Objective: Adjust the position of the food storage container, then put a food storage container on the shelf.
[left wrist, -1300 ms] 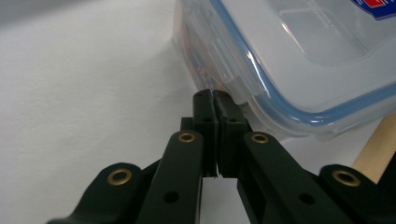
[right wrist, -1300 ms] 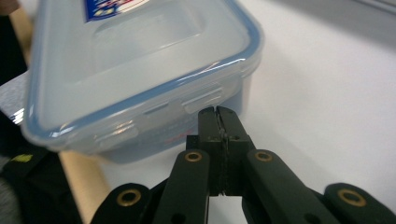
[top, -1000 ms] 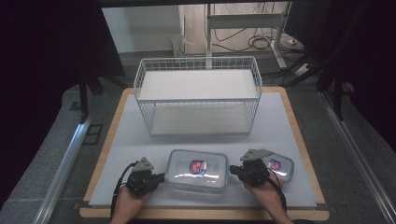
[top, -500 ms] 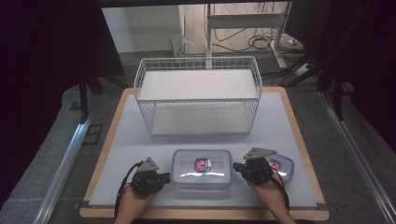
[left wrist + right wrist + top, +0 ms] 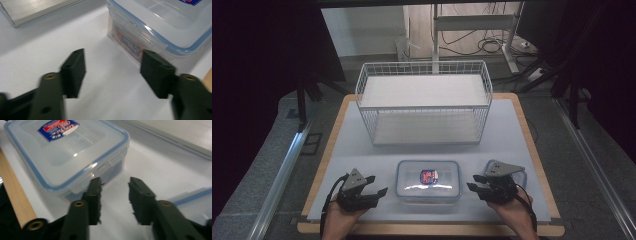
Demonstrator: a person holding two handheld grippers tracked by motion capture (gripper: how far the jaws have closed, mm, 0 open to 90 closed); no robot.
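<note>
Now we see the box (image 5: 428,181) lying flat on the white mat (image 5: 362,150) near the front edge of the table (image 5: 532,125), lid on, its red and blue label (image 5: 428,175) facing up. It sits midway between our two grippers and just in front of the wire basket (image 5: 424,102), with a strip of bare mat between the two.

Our left gripper (image 5: 373,190) rests to the left of the box, clear of it. In the left gripper view its jaws stand wide apart with only mat between them, and the box (image 5: 160,27) shows ahead and to the right, its side clip and blue seal facing the gripper (image 5: 113,71). Those jaws have just been opening, and nothing sits between them.

Our right gripper (image 5: 476,189) sits to the right of the box, also apart from it. In the right gripper view its jaws are parted by a narrower gap, again with bare mat between, and the box (image 5: 65,152) lies ahead and to the left, one corner just beyond the tip of the left jaw; we cannot tell whether that tip touches it. These jaws too have just been opening, and they pinch nothing.

A second, smaller box (image 5: 522,177) lies behind the right gripper, mostly covered by it; its blue-rimmed edge (image 5: 192,200) shows blurred in the right gripper view.
</note>
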